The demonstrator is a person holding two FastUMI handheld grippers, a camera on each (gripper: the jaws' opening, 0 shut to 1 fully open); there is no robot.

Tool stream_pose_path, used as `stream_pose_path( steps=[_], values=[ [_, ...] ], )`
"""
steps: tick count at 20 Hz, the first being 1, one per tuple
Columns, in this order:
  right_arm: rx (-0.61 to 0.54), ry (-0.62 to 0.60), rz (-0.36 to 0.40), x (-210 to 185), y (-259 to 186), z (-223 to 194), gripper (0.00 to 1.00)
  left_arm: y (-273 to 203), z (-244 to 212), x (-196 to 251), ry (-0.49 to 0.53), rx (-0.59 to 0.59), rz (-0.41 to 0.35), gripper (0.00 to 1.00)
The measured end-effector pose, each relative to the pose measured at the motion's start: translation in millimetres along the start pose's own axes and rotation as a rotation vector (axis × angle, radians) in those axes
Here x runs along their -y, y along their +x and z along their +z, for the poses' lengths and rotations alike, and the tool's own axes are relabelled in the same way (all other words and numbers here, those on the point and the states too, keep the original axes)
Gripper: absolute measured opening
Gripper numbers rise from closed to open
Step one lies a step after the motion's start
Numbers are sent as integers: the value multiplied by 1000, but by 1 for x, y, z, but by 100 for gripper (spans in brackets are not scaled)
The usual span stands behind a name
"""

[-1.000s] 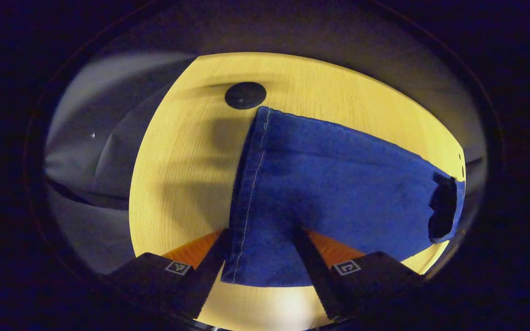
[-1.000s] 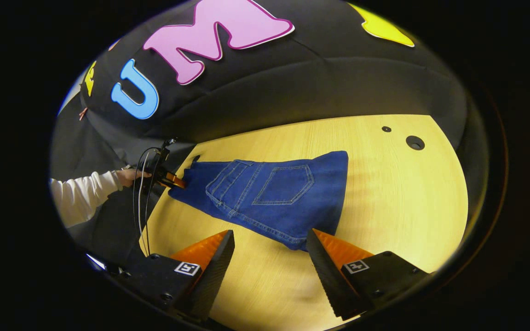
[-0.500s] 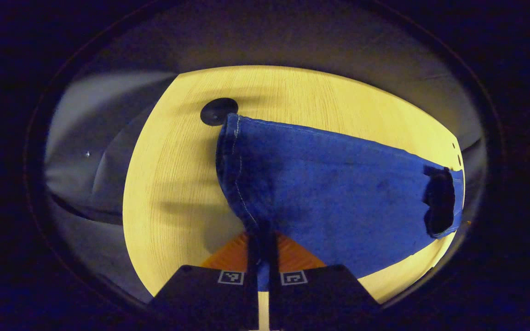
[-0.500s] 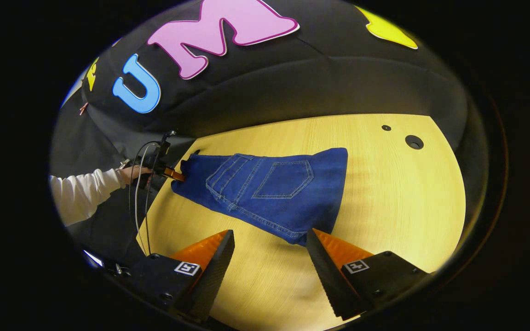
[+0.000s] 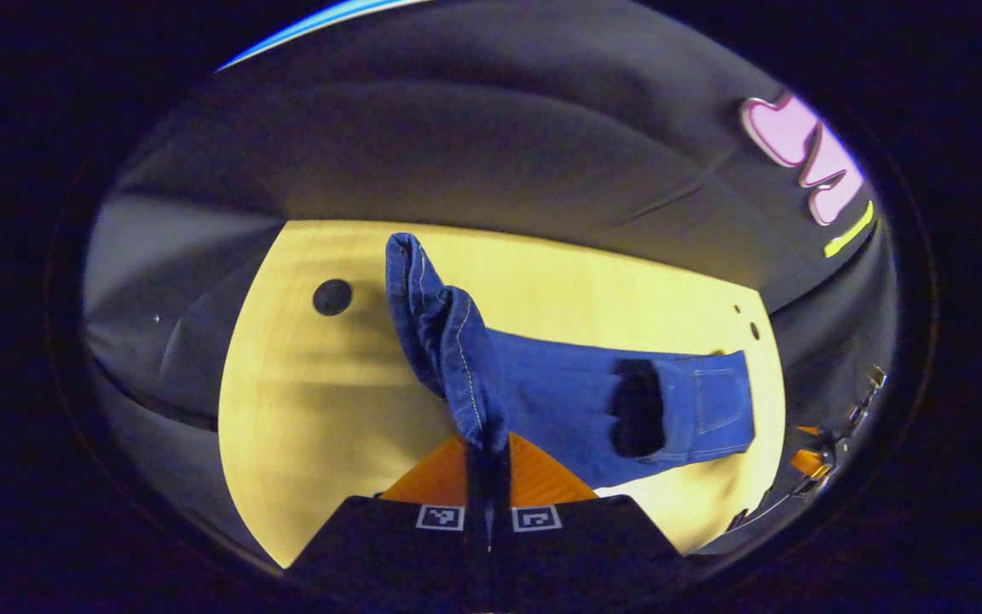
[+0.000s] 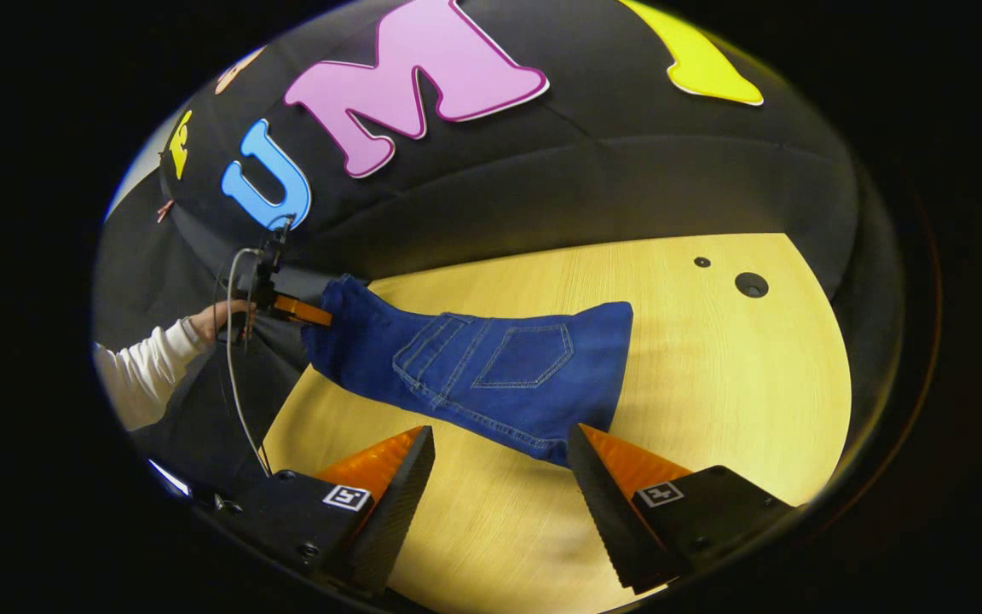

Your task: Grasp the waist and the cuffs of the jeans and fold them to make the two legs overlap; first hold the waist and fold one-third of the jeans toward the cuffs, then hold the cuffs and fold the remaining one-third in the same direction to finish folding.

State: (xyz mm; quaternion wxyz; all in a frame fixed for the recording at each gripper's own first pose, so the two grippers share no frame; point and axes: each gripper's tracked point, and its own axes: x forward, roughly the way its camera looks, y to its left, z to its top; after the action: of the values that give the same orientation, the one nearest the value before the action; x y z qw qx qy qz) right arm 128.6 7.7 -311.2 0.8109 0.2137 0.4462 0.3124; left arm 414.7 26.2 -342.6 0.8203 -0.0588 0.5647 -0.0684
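Jeans (image 6: 491, 375) lie on the table (image 6: 713, 409), long axis running from the cuff end at the left gripper (image 5: 488, 465) to the folded waist end near the right gripper (image 6: 499, 477). In the right gripper view that axis runs upper-left to lower-right; back pocket (image 6: 525, 356) faces up.

Left fingers (image 5: 534, 477) are pressed together, clamped on the cuff (image 5: 436, 324). The cuff end is lifted off the table; it bunches up above the fingers, hem stitching visible, and the rest slopes down to the flat part. In the right gripper view the same gripper (image 6: 299, 311) is farther off at the table's left edge, held by a hand (image 6: 222, 317) in a white sleeve (image 6: 146, 375), cable hanging from it.

Right fingers (image 6: 389, 495) are wide apart, holding nothing. They hang over the near side of the table; the jeans' lower corner sits between them in view, just by the right-hand finger. Can't tell if it touches.

Denim is dark blue, light seam stitching. A dark patch (image 5: 636, 408) shows near the waist end in the left gripper view. Round holes (image 6: 750, 284) in the table past the jeans.
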Motion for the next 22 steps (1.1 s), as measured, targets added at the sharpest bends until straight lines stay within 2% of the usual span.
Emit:
stream_pose_path(
  steps=[2,4,6,8,10,12,14,15,16,18,19,20,21,22],
  values=[
    [19,5,4,1,-11,3,96,-28,14,78,58,38,-89,6],
    [41,9,7,5,-22,8,97,-36,26,158,163,64,-153,6],
    [58,11,-7,17,-34,11,96,-10,11,233,254,40,-225,6],
    [82,20,-27,32,-48,15,96,24,-17,287,318,-18,-265,6],
    [109,41,-48,44,-62,16,96,75,-40,306,407,-66,-241,6],
    [127,70,-57,50,-77,12,96,139,-73,308,491,-106,-159,8],
    [146,41,-101,60,-93,7,96,180,-108,304,498,-192,-86,12],
    [151,20,-119,62,-104,2,96,191,-124,306,492,-220,-77,16],
    [158,1,-129,59,-116,-1,96,198,-135,308,493,-218,-63,24],
    [163,-27,-144,54,-135,-12,96,213,-148,309,553,-145,37,82],
    [166,-42,-157,50,-145,-18,96,213,-144,308,605,-87,81,88],
    [181,-56,-164,42,-157,-22,96,205,-141,311,638,-32,116,87],
    [201,-65,-158,31,-169,-25,96,192,-142,322,638,17,99,87],
    [221,-72,-145,16,-180,-30,96,169,-142,339,610,78,42,92]
  ],
)
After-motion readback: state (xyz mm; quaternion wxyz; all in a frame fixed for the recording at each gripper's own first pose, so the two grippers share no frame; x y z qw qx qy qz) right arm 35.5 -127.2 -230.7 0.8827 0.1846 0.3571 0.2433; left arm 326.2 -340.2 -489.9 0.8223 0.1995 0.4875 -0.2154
